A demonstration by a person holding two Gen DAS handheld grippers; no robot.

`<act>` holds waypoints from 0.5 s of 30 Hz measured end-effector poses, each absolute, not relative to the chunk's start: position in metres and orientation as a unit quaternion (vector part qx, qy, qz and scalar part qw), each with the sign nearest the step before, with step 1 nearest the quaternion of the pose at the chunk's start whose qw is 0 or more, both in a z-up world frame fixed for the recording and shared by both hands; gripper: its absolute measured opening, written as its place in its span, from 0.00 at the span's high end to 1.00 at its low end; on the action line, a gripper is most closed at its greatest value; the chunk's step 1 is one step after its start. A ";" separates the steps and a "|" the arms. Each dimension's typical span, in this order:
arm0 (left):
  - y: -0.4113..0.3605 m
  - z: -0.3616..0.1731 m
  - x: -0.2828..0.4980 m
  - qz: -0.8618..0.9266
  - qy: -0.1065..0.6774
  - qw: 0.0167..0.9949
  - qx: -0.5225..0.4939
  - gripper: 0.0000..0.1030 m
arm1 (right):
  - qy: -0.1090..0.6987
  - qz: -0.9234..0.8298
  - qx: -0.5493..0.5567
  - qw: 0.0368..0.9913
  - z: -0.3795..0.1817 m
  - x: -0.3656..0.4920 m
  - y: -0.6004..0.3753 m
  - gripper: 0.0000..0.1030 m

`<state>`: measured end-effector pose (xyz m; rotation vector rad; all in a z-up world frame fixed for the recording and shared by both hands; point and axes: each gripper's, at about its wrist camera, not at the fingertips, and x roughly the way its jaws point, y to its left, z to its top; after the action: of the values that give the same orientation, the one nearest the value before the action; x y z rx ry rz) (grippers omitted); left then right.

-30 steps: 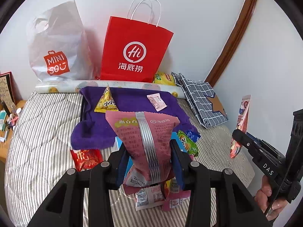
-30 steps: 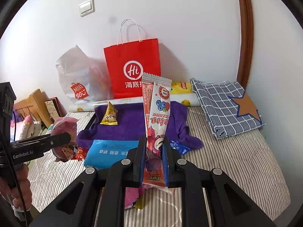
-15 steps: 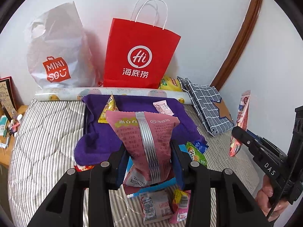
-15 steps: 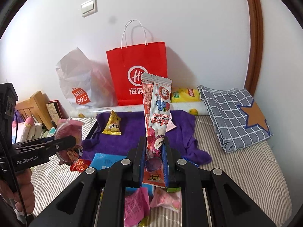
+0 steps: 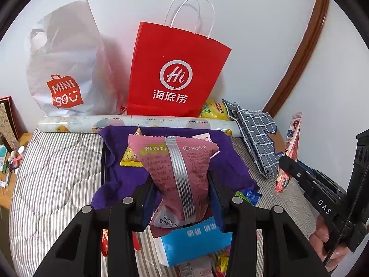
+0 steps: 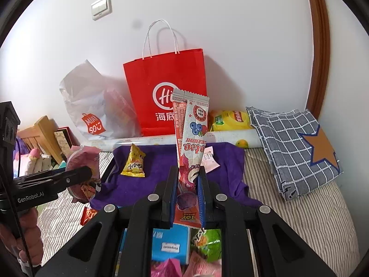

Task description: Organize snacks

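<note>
Left wrist: left gripper [image 5: 180, 198] fingers clamp pink bag [image 5: 177, 166]; right gripper [image 6: 188, 196] fingers clamp tall stick pack [image 6: 190, 138] above bed [image 6: 311, 212].

My left claw [image 5: 181, 198] clamps a puffy pink snack bag [image 5: 176, 173] upright, silver seam facing me. My right claw [image 6: 188, 198] pinches a tall berry-printed stick pack [image 6: 190, 143] upright. A yellow triangular packet [image 6: 134, 165] lies on the purple cloth [image 6: 161, 161].
</note>
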<state>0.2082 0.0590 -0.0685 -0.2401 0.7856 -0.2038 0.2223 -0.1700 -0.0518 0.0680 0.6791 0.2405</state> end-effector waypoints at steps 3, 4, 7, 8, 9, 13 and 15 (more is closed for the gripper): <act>0.059 -0.073 0.216 -0.091 0.385 0.911 -0.112 0.62 | 0.334 0.119 0.031 0.934 -0.056 0.231 -0.168 0.85; 0.059 -0.075 0.219 -0.090 0.388 0.910 -0.112 0.62 | 0.335 0.120 0.030 0.934 -0.057 0.233 -0.167 0.85; 0.061 -0.082 0.229 -0.087 0.398 0.906 -0.115 0.62 | 0.340 0.121 0.029 0.932 -0.063 0.242 -0.166 0.85; 0.061 -0.084 0.231 -0.086 0.400 0.906 -0.114 0.62 | 0.342 0.121 0.028 0.932 -0.065 0.245 -0.166 0.85; 0.061 -0.086 0.233 -0.084 0.401 0.905 -0.113 0.62 | 0.343 0.121 0.027 0.931 -0.067 0.247 -0.166 0.85; 0.065 -0.092 0.241 -0.080 0.406 0.903 -0.112 0.62 | 0.346 0.119 0.024 0.930 -0.073 0.259 -0.166 0.85; 0.067 -0.096 0.246 -0.077 0.409 0.902 -0.113 0.62 | 0.347 0.117 0.022 0.930 -0.076 0.264 -0.167 0.85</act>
<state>0.2459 0.0672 -0.0960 -0.2331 0.8459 -0.1601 0.2638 -0.1665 -0.0755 0.0445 0.7096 0.2406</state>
